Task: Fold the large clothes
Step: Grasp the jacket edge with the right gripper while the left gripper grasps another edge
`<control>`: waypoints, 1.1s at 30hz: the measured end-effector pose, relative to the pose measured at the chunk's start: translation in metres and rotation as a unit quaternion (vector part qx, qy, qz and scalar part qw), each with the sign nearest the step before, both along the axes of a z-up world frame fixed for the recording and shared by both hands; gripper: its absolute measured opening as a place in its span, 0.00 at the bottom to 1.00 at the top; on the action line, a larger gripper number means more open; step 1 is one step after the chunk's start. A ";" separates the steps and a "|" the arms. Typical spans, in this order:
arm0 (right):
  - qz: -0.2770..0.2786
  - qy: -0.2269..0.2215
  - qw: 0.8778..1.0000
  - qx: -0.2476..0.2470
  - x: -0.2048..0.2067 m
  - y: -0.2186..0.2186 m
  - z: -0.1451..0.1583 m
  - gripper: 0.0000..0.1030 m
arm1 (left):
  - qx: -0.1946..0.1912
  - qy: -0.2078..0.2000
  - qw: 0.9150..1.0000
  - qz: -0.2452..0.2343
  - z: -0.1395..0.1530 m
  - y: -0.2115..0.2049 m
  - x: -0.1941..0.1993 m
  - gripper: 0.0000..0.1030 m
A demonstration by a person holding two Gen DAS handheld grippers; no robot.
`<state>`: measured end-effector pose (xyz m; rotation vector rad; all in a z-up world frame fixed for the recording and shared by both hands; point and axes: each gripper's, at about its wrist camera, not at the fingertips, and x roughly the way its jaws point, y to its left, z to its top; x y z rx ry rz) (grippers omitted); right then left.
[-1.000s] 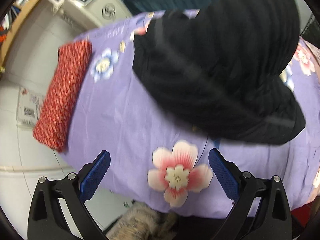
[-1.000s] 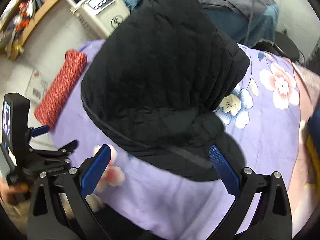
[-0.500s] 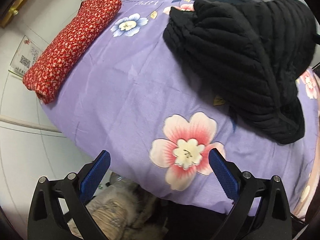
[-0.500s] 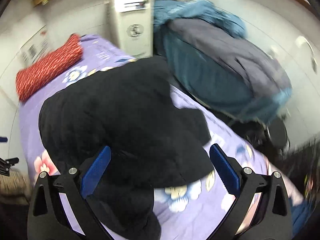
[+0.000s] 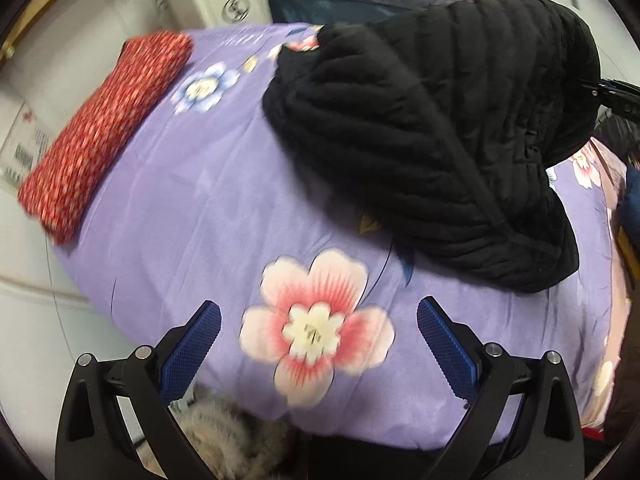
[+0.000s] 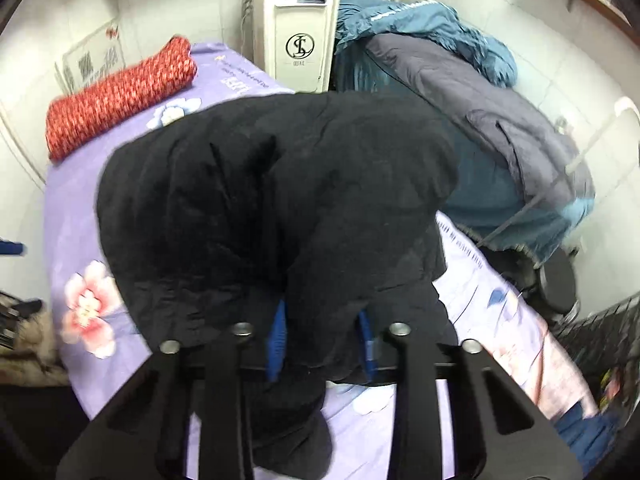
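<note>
Left wrist view: the left hand-held gripper (image 5: 318, 334) hangs open and empty over the purple bed (image 5: 192, 216); the black jacket (image 5: 440, 140) lies bunched far right, not yet folded. Right wrist view: the right hand-held gripper (image 6: 322, 332) has just closed, pinching the jacket's near edge, so folding is barely begun.

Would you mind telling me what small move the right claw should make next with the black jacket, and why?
Probably lift the pinched fold slightly. The right claw has just been closing and now pinches a fold of the black jacket, which lies bunched on the purple bedspread. The left claw hangs open over the pink flower, holding nothing, so it could then take another edge.
</note>
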<state>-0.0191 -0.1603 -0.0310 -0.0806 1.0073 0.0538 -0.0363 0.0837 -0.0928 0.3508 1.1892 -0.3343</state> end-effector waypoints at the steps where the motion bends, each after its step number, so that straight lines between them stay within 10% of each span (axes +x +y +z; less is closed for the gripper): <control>1: -0.007 0.001 1.000 0.018 -0.006 -0.002 0.002 0.21 | 0.002 -0.007 1.000 -0.009 -0.002 -0.006 0.001 0.94; 11: -0.055 0.011 0.994 0.089 -0.048 0.001 0.013 0.19 | -0.010 -0.042 0.996 -0.075 -0.034 -0.095 0.037 0.93; 19: -0.071 0.007 0.992 0.103 -0.065 0.009 0.022 0.13 | -0.068 -0.001 0.996 -0.052 -0.032 -0.108 0.064 0.29; 26: -0.042 -0.027 0.976 0.212 -0.096 0.022 0.060 0.06 | -0.148 -0.015 0.989 -0.017 0.034 -0.043 0.064 0.05; 33: 0.041 -0.099 0.936 0.335 -0.124 0.049 0.145 0.05 | -0.154 -0.159 0.974 -0.045 0.165 -0.008 0.068 0.05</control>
